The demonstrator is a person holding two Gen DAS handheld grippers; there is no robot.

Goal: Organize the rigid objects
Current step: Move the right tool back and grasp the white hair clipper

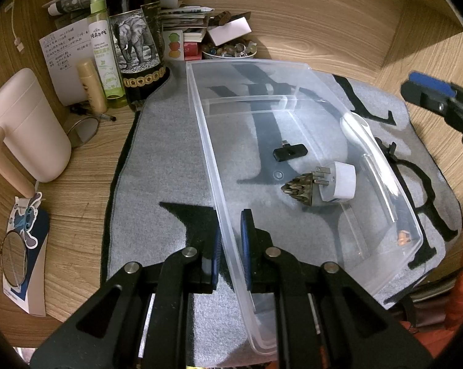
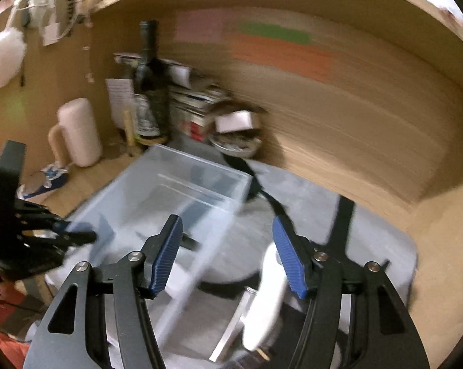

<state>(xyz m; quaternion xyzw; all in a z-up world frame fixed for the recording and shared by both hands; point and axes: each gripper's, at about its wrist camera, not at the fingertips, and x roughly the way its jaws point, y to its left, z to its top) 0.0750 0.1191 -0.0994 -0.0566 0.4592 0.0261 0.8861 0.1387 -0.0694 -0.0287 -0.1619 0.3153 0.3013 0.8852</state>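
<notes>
A clear plastic bin lies on a grey mat. My left gripper is shut on the bin's near left wall, one pad on each side. Inside the bin lie a black adapter, a white plug and a spiky metal bit holder. A white oblong object rests outside the bin's right wall; it also shows in the right wrist view. My right gripper is open and empty above the mat, right of the bin. It also shows in the left wrist view.
A dark bottle, a green spray bottle, a pink mug, papers and a bowl of beads crowd the back left of the wooden desk. A wooden wall stands behind. The right wrist view is motion-blurred.
</notes>
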